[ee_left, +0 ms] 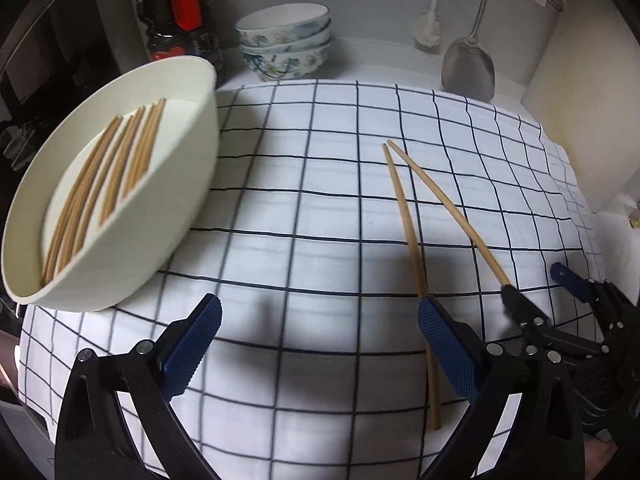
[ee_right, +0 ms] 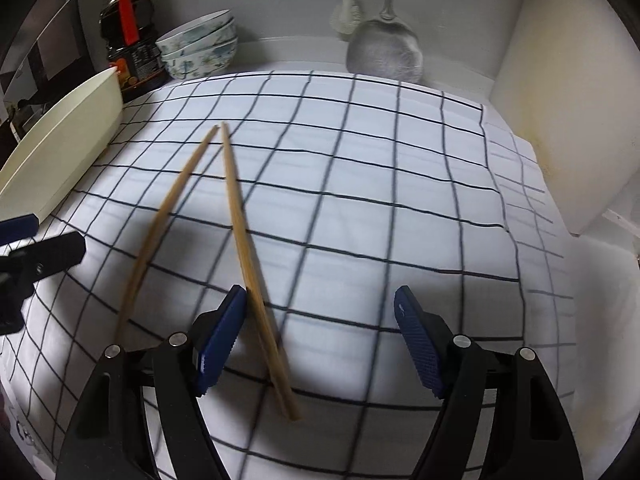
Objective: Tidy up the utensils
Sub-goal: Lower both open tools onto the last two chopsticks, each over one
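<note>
Two wooden chopsticks lay loose on the cloth, their far tips nearly meeting and their near ends spread apart. One cream oval tray [ee_left: 188, 184] held a bundle of further chopsticks [ee_left: 104, 184], roughly eight, though blur made the count unsure. Three patterned bowls [ee_left: 286, 40] stood stacked at the back beside one dark sauce bottle [ee_left: 176, 20], and one metal spatula [ee_left: 468, 68] and one white brush [ee_left: 428, 28] hung against the wall.

The surface was a white cloth with a dark grid [ee_left: 320, 200], spread over a pale counter in a cramped kitchen corner.

The left gripper [ee_left: 320, 332] stood wide, nothing between its fingers; the left chopstick [ee_left: 404, 208] ran just beside its right-hand pad and on past it toward the camera, and the tray sat up and to its left. The right gripper [ee_right: 320, 332] was likewise wide and held nothing; the right chopstick [ee_right: 240, 224] lay close against its left pad, whether touching could not be told, its near end reaching between the fingers.
</note>
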Demonstrator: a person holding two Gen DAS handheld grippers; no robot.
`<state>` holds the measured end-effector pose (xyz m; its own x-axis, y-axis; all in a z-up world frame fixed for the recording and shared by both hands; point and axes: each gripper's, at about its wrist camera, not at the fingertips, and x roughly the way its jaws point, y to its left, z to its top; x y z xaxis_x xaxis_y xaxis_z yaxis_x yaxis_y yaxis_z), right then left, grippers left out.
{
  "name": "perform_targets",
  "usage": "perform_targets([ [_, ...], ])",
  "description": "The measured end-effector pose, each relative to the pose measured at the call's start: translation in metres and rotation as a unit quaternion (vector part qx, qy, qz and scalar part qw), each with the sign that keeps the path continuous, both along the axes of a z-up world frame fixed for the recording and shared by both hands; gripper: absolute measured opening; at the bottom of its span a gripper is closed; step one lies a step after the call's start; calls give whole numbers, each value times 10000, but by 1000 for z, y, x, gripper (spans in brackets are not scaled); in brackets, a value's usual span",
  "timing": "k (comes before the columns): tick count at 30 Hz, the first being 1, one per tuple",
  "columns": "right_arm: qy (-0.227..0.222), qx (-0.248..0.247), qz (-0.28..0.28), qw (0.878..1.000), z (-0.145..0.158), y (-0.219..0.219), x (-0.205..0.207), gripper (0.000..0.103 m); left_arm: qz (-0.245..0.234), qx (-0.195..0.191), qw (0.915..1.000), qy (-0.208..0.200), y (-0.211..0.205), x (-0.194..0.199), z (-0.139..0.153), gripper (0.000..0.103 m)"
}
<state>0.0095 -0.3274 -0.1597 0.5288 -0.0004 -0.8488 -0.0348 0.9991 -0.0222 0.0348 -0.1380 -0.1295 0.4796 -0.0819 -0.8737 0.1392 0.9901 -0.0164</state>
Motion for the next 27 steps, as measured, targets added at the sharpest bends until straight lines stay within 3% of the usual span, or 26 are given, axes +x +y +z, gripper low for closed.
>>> perform_targets([
  [7, -27, 57, 87, 9999, 0, -23, 3, 72, -23, 52, 9999, 106, -22, 13, -20, 97],
  [20, -132, 103, 608, 9980, -2, -12, 24, 72, -35, 86, 10000, -28, -32, 22, -33, 96],
  [22, -143, 129, 666, 9976, -3, -12, 28, 72, -54, 60, 9999, -82, -32, 20, -33, 94],
  [27, -159, 129, 819, 9964, -3, -10, 32, 65, -147, 8, 9996, -252, -34, 16, -28, 69],
])
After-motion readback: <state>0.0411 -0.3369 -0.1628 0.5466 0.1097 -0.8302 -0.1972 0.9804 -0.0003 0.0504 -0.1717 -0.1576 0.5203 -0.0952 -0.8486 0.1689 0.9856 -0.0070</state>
